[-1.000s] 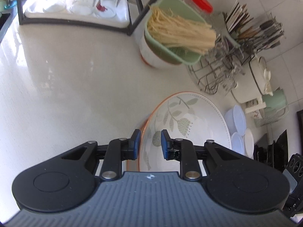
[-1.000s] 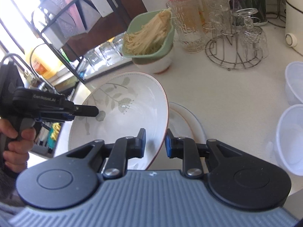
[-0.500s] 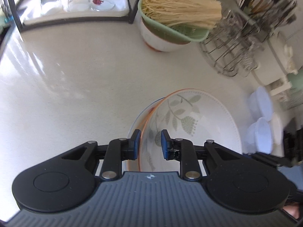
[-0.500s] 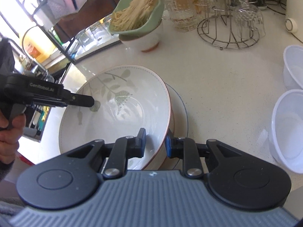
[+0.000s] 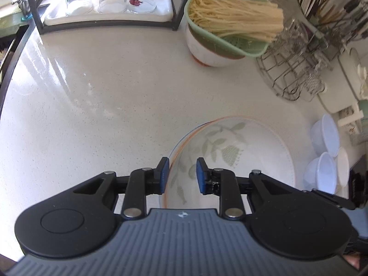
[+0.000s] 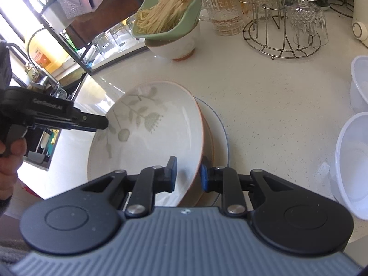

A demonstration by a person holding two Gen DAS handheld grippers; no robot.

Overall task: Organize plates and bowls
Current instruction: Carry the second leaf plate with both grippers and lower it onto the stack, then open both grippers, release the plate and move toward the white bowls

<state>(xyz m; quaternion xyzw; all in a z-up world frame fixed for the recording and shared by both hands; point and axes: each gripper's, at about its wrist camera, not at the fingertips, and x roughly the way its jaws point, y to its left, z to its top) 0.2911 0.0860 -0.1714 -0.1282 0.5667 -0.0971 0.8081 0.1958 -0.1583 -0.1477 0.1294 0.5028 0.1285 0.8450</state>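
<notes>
A wide white bowl [image 5: 241, 161] [image 6: 149, 138] with a leaf print and an orange rim sits on a blue-rimmed plate [image 6: 218, 133] on the pale counter. My left gripper [image 5: 182, 174] straddles the bowl's near-left rim, one pad outside and one inside, and holds it. In the right wrist view that left gripper [image 6: 101, 123] reaches in from the left in a person's hand. My right gripper [image 6: 187, 172] is shut on the opposite rim, with the bowl's wall between its blue pads.
A green colander of noodles [image 5: 230, 23] [image 6: 170, 16] rests on a white bowl at the back. A wire glass rack [image 5: 294, 73] [image 6: 283, 34] stands to the right. Clear plastic bowls [image 5: 326, 168] [image 6: 354, 165] sit at the far right. Upturned glasses on a tray [image 5: 108, 7] stand under a black shelf.
The bowl was tilted above the plate and has come down onto it, lying flatter. Both grippers sank with it. The left pads stand slightly wider apart.
</notes>
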